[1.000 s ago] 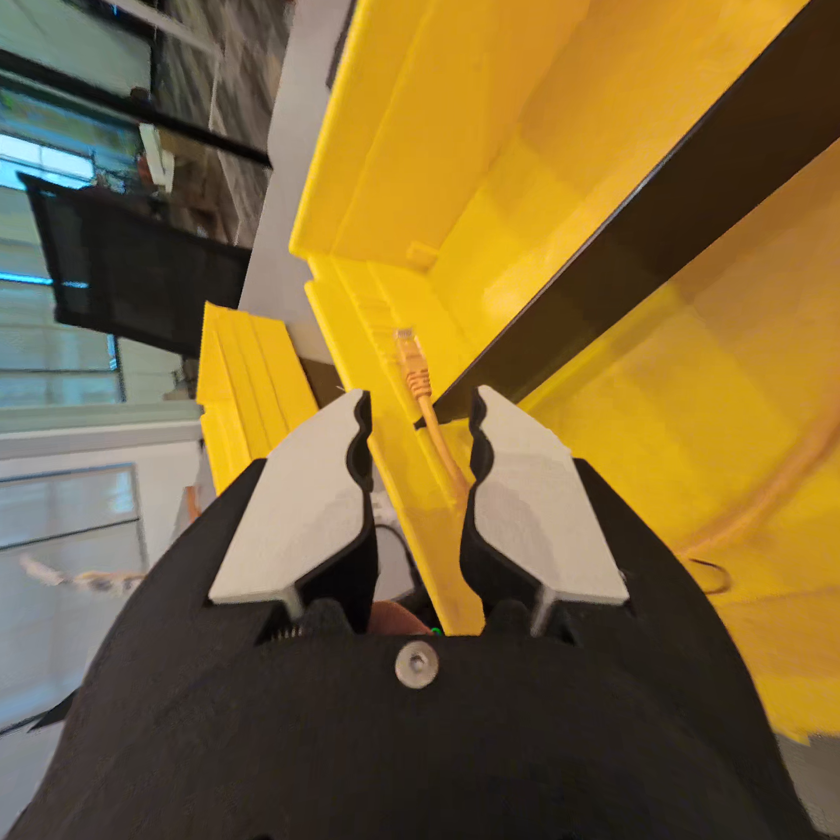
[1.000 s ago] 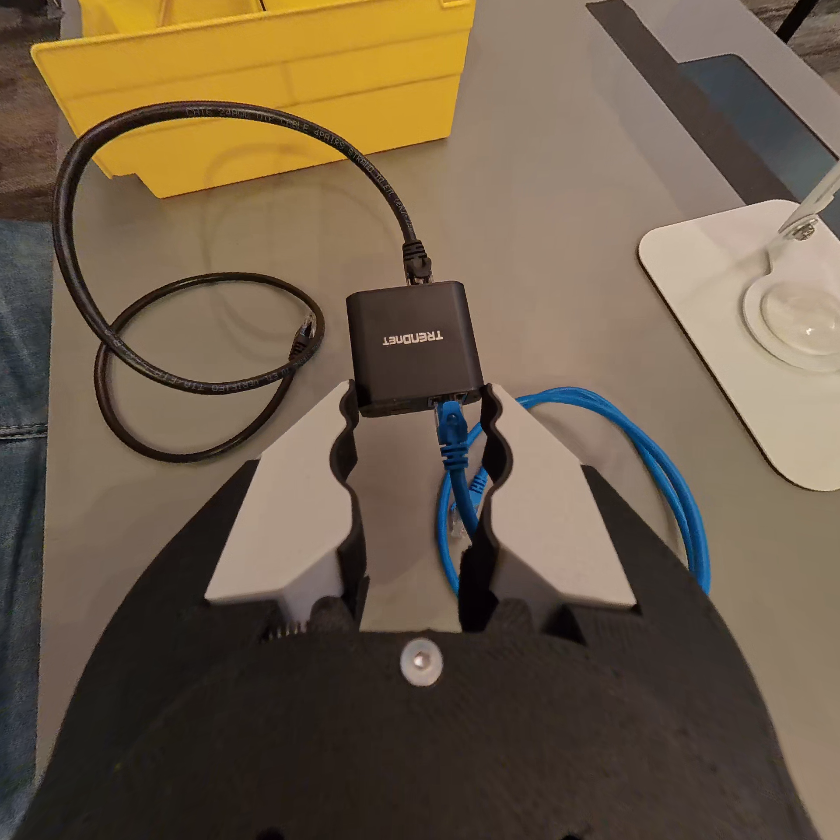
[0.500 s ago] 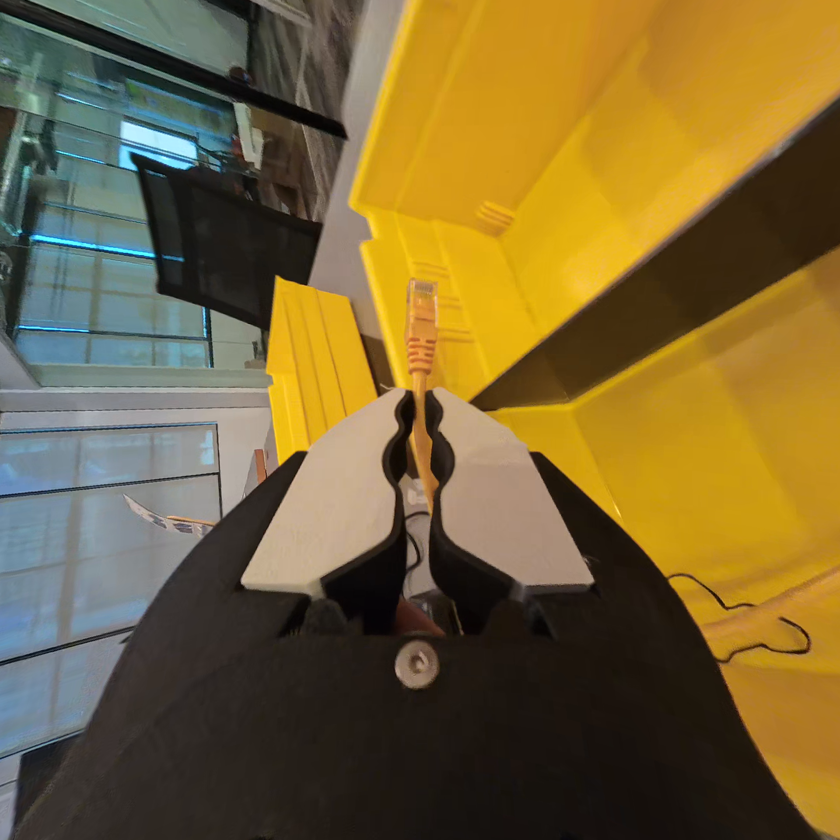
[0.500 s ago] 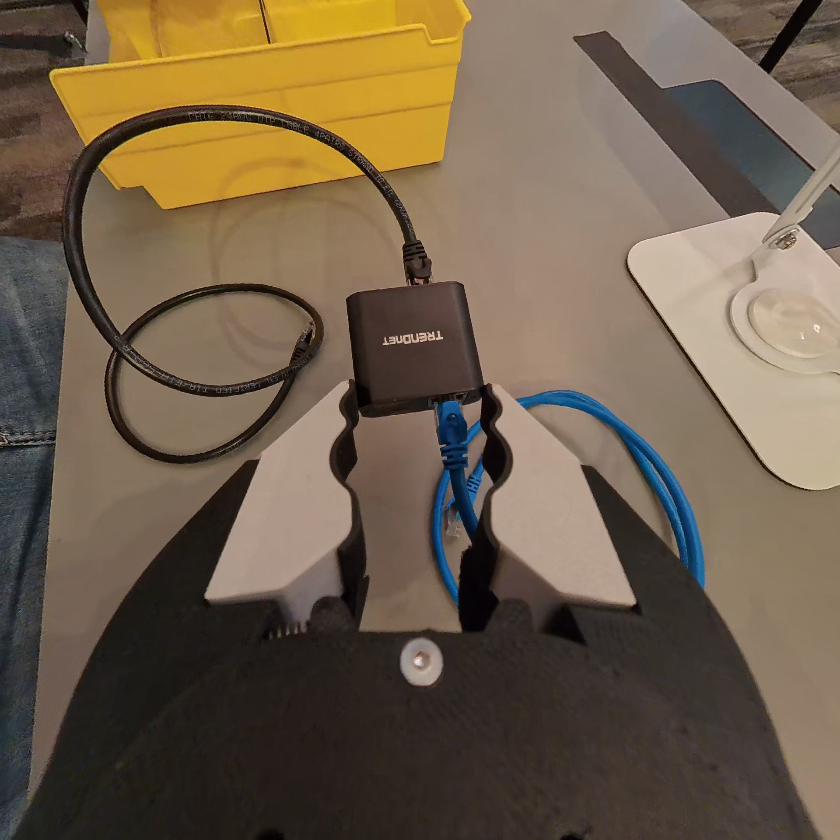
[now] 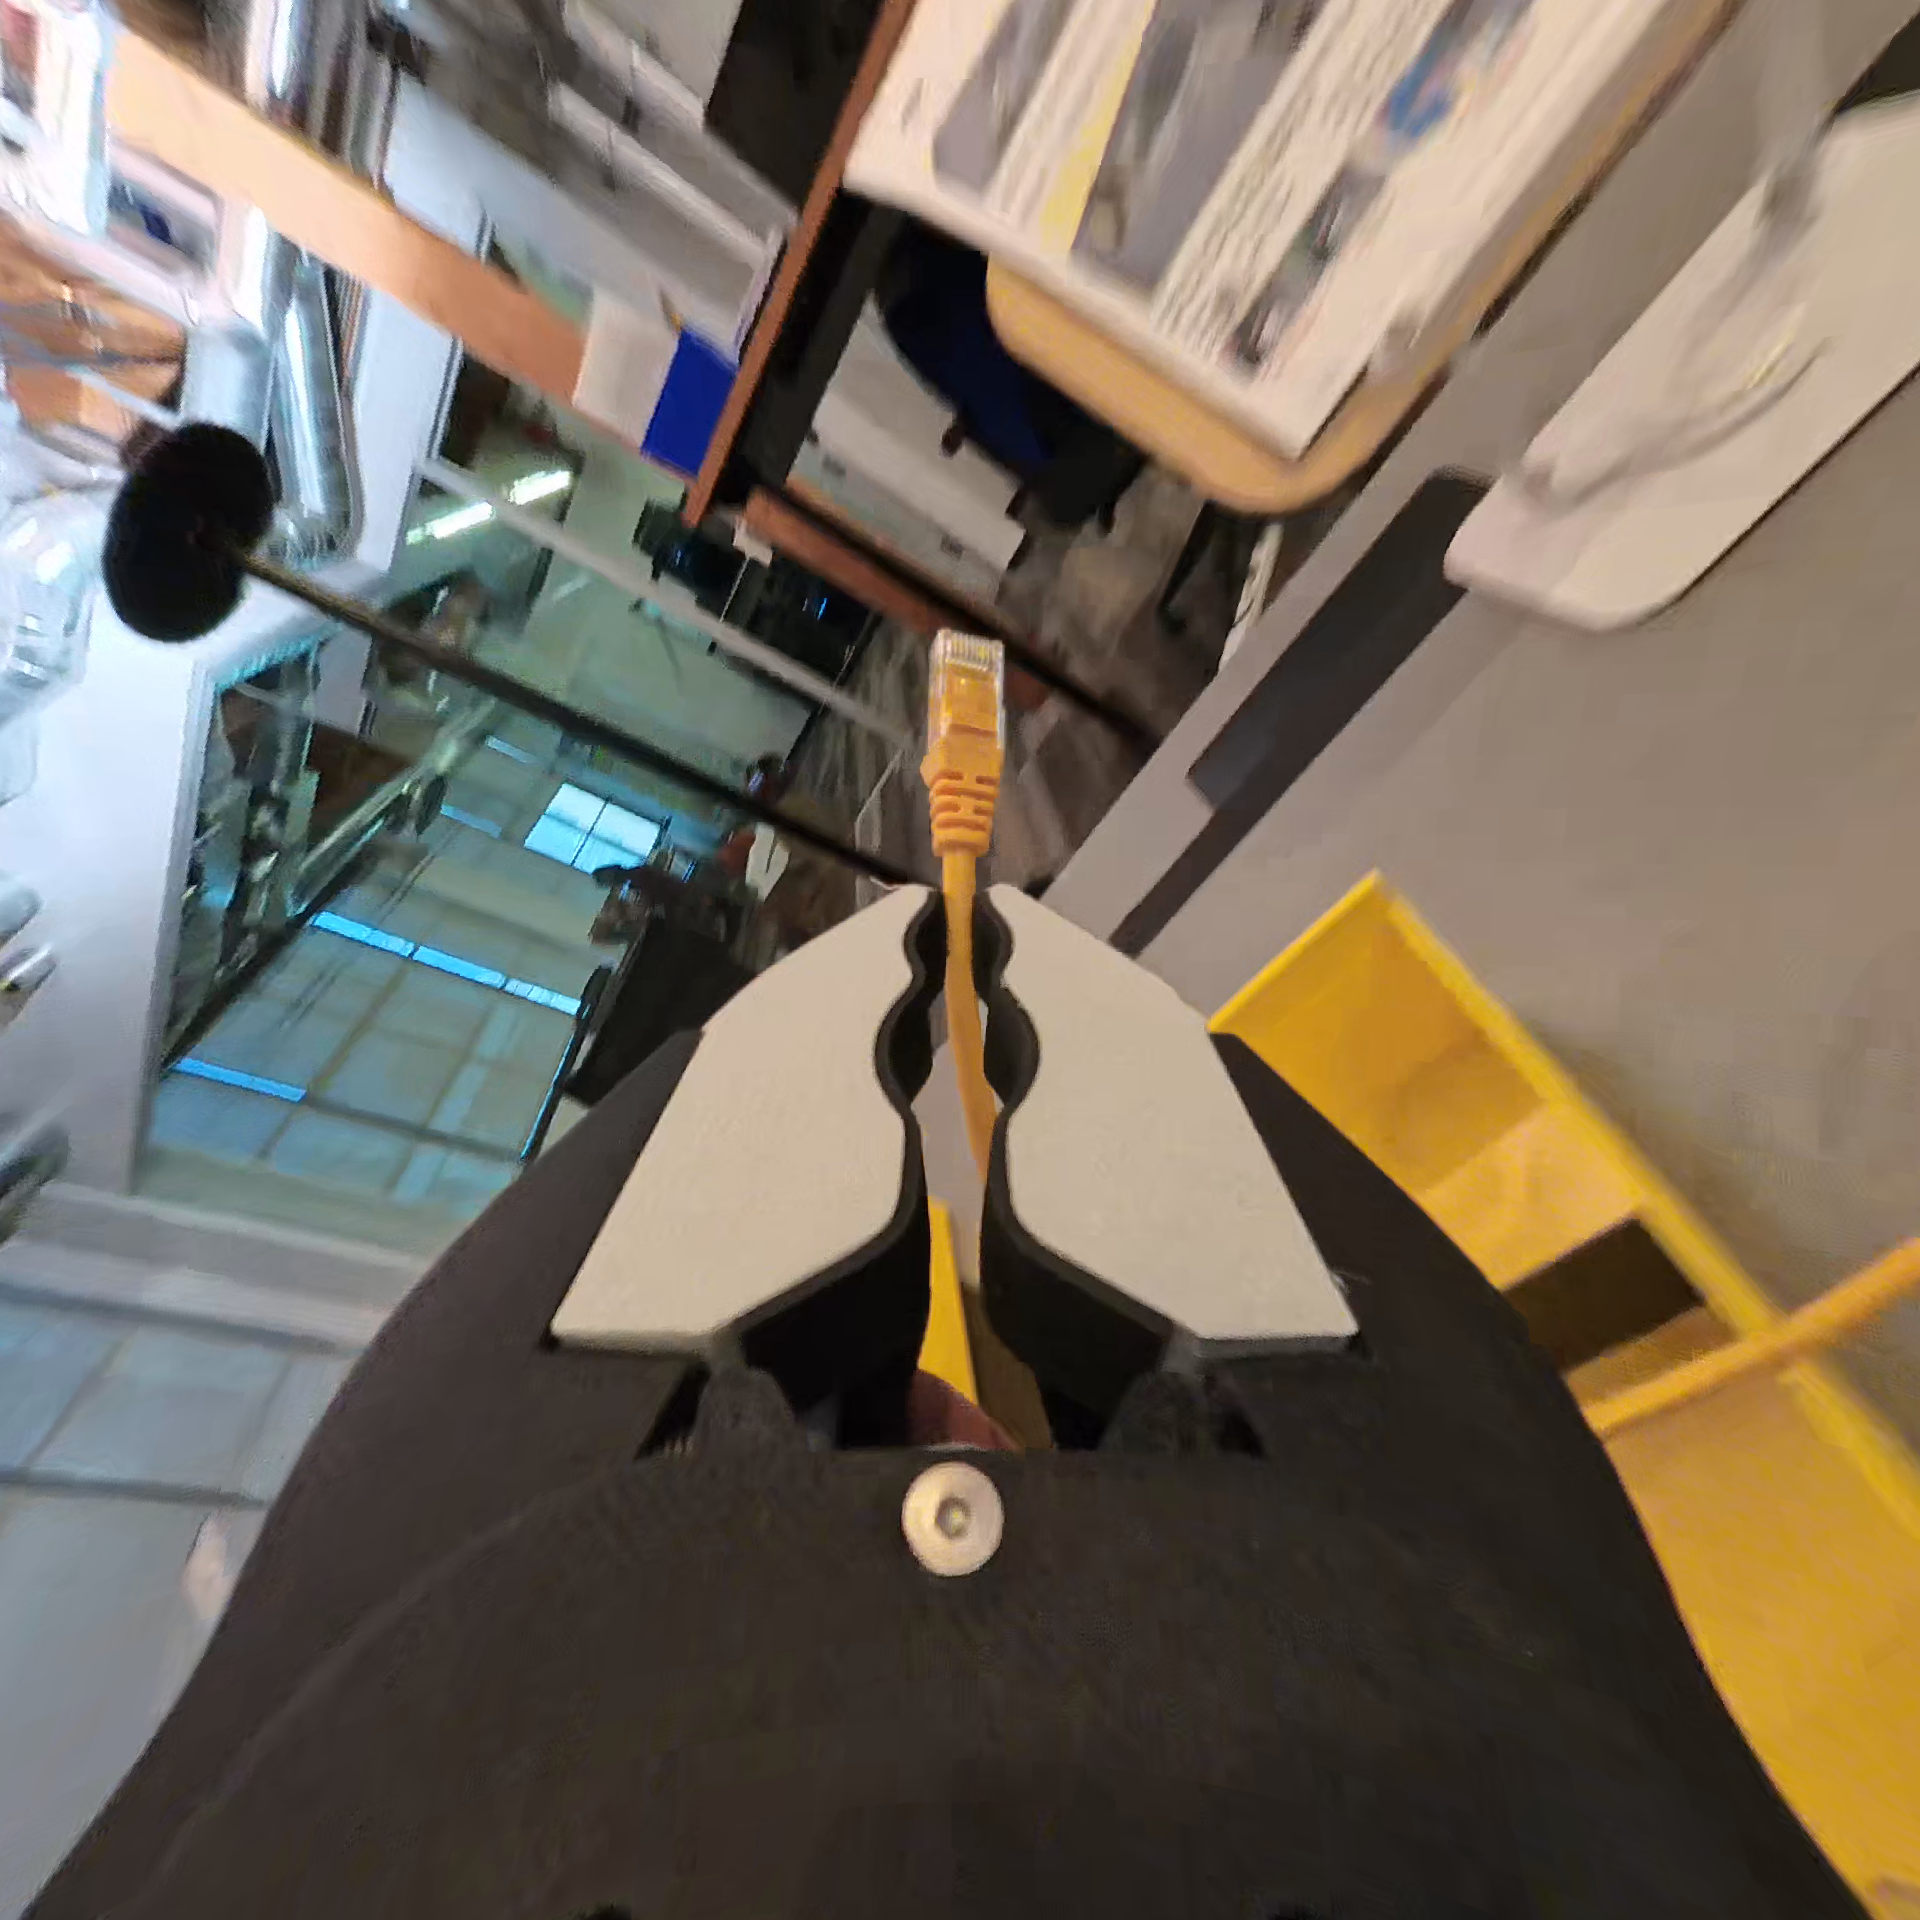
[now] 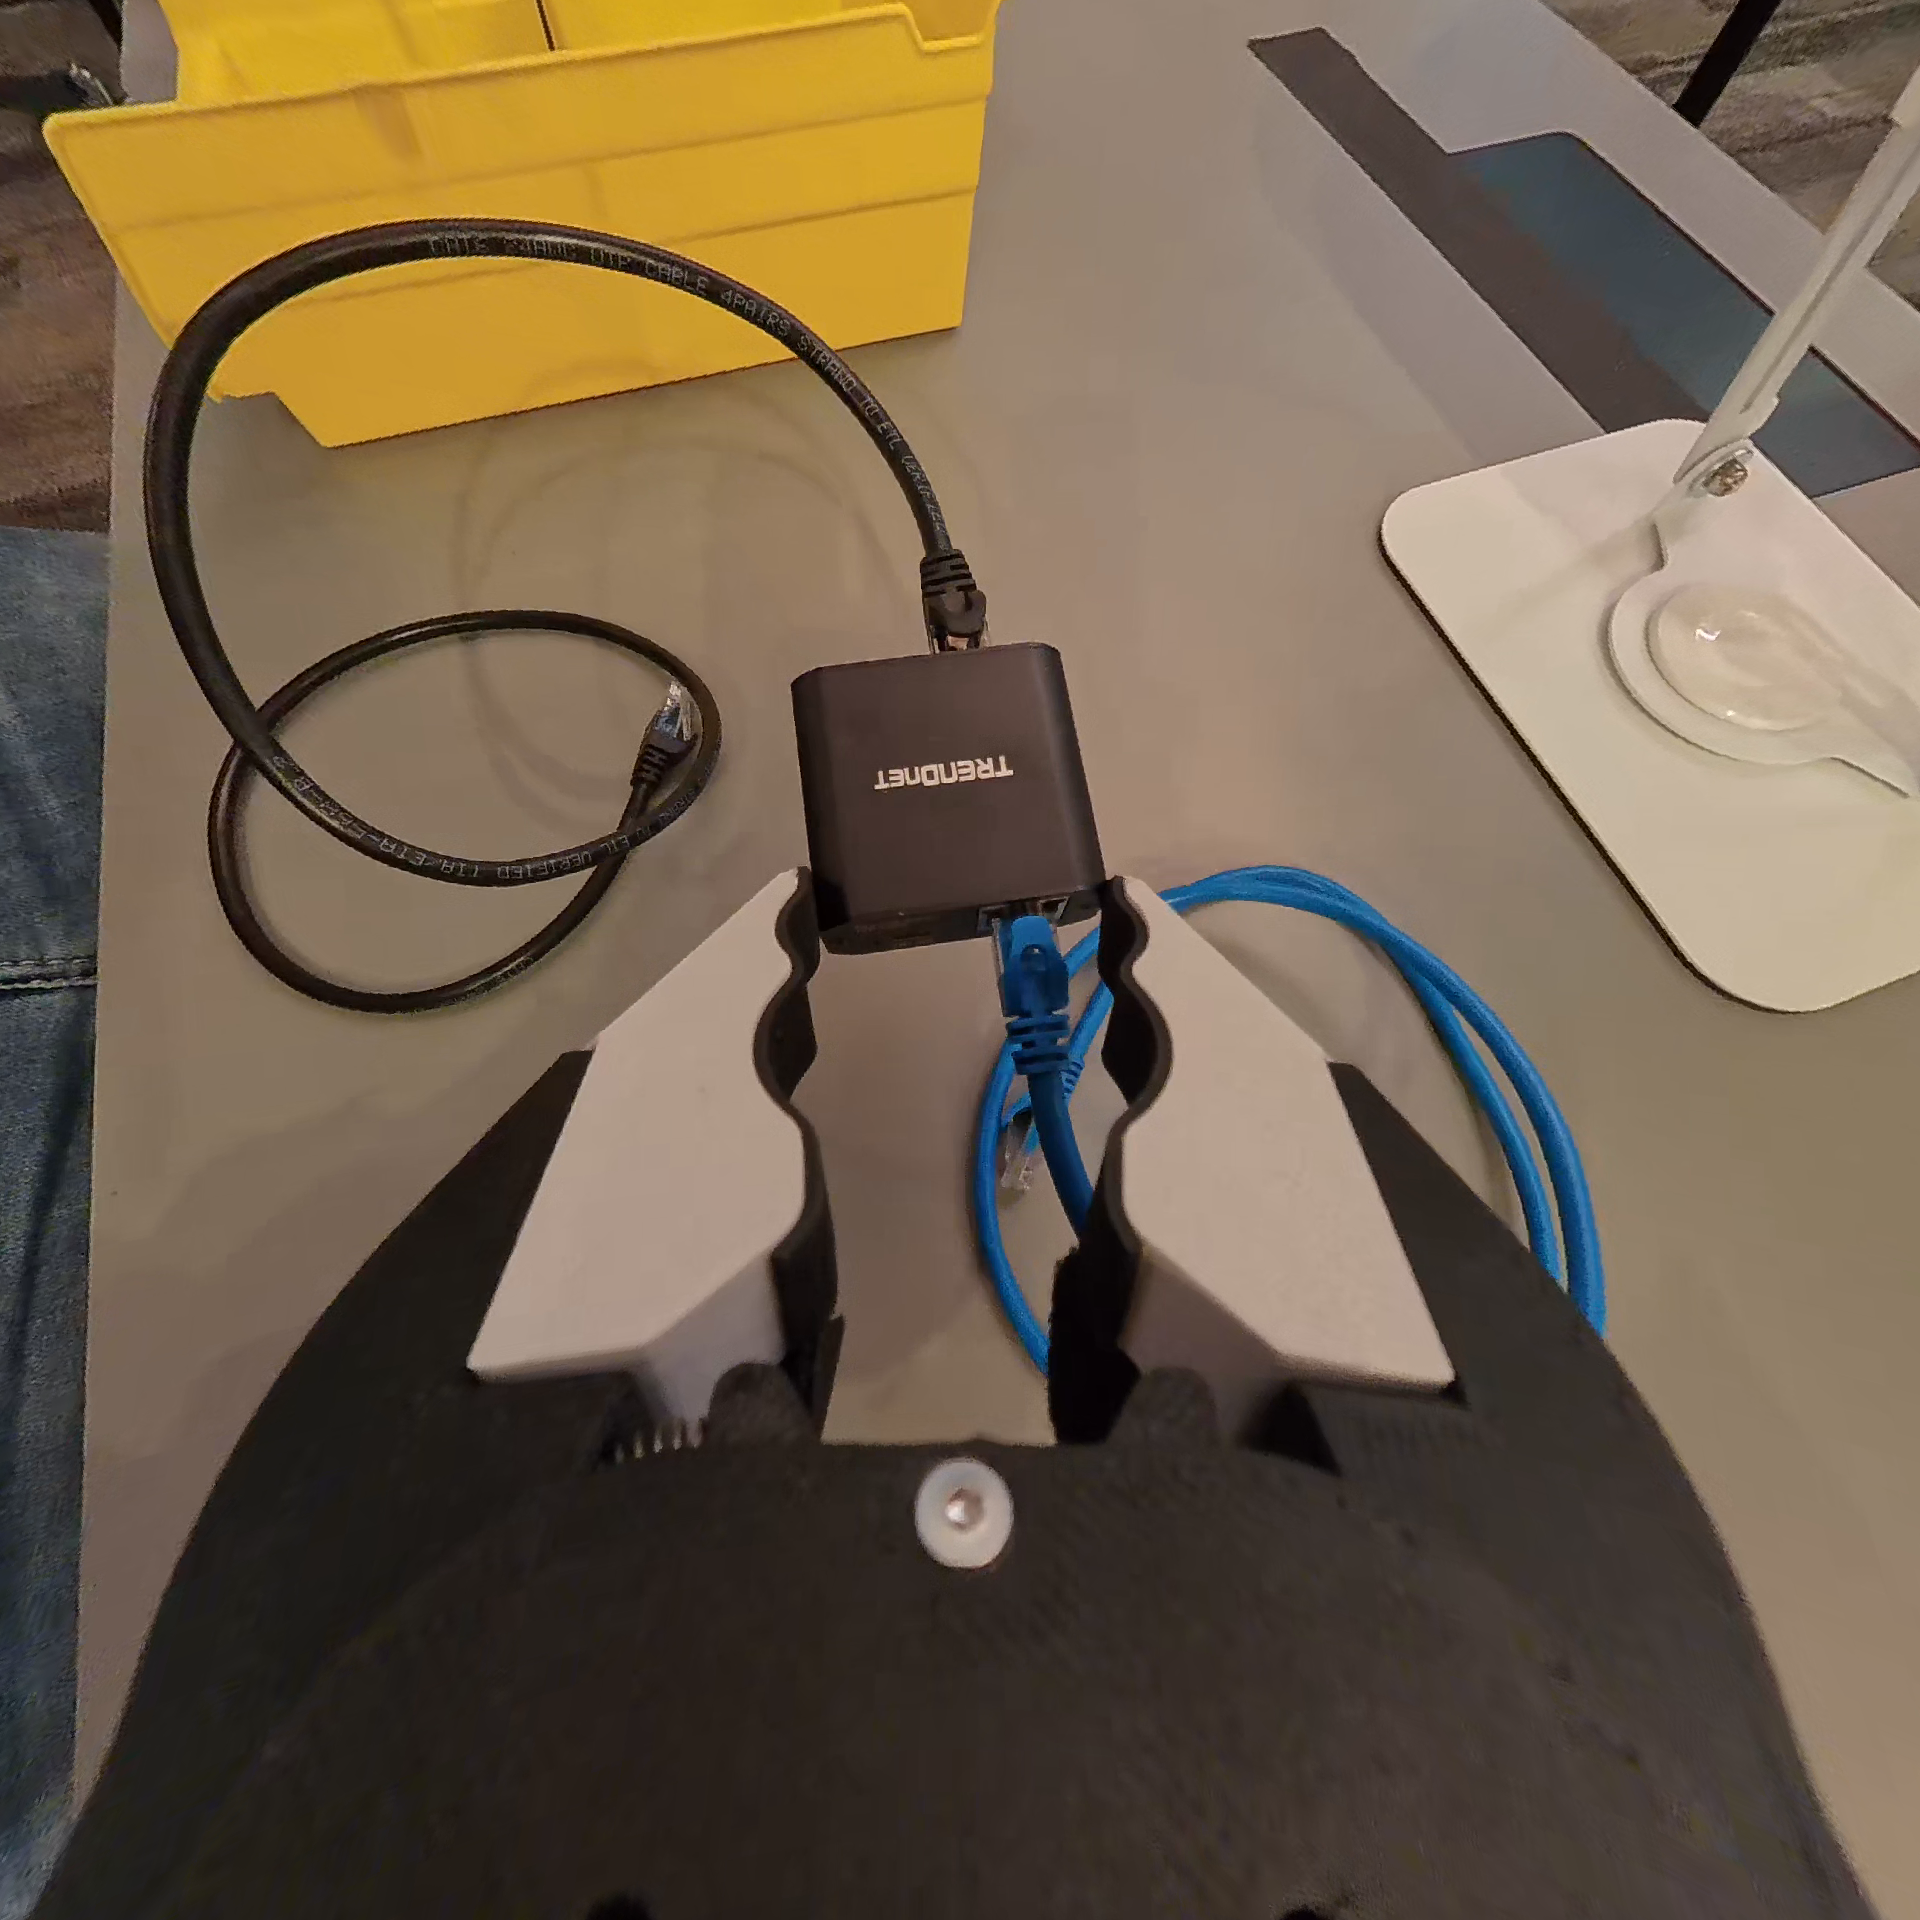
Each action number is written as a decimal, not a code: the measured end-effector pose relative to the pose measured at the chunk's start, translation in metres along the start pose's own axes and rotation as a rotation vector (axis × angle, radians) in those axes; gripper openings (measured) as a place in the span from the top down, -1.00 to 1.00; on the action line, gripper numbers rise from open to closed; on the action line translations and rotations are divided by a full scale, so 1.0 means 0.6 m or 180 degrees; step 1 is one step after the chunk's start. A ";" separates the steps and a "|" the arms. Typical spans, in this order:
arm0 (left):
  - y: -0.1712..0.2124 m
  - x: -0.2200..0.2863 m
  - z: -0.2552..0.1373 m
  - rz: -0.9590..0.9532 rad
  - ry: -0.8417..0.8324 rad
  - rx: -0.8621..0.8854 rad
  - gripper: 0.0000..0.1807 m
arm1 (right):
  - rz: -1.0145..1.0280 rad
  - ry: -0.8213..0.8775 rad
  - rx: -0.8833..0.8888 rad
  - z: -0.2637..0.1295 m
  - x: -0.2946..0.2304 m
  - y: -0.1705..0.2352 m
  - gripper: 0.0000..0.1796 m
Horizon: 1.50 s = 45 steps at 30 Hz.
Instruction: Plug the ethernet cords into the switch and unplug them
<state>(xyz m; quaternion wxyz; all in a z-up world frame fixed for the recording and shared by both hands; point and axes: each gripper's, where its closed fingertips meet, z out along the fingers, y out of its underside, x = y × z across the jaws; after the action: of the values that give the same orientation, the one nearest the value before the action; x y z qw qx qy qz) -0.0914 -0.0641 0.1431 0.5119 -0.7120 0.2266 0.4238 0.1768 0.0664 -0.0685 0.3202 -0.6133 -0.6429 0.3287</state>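
Note:
In the left wrist view my left gripper (image 5: 961, 920) is shut on an orange ethernet cord (image 5: 968, 1049). It holds the cord in the air, with the clear plug (image 5: 966, 686) sticking out past the tips. In the right wrist view my right gripper (image 6: 956, 902) is shut on the near end of the black switch (image 6: 940, 790), one fingertip at each near corner. A blue cord (image 6: 1031, 977) is plugged into the switch's near face. A black cord (image 6: 951, 597) is plugged into its far face. The black cord's loose plug (image 6: 665, 727) lies on the table to the left.
A yellow bin (image 6: 582, 208) stands at the table's far left; it also shows in the left wrist view (image 5: 1455, 1101), with the orange cord trailing into it. A white lamp base (image 6: 1662, 727) sits at the right. The blue cord's coil (image 6: 1496, 1049) lies beside my right fingers. A blue denim leg (image 6: 42, 935) shows past the table's left edge. Tip to tip, the grippers are about 35 centimeters apart.
My left gripper closed on the orange cord inside the yellow bin, then lifted it out and swung toward the room. My right gripper kept its hold on the switch and barely shifted.

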 end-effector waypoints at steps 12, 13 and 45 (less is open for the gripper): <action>-0.093 0.144 0.144 0.0831 -0.0595 -0.0172 0.95 | 0.0202 0.0179 0.0061 -0.032 0.021 0.024 0.40; -0.078 0.158 0.157 0.0894 -0.0545 -0.0230 0.95 | 0.0206 0.0195 0.0064 -0.034 0.023 0.025 0.40; -0.076 0.387 0.011 0.0933 0.0325 0.0351 0.88 | 0.0353 0.0173 0.0169 -0.038 0.034 0.037 0.40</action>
<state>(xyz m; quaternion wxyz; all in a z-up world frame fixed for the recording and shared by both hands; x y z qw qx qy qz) 0.0654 -0.0150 -0.0274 0.4708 -0.6627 0.3766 0.4442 0.2075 0.0879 -0.0732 0.3350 -0.6480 -0.5900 0.3461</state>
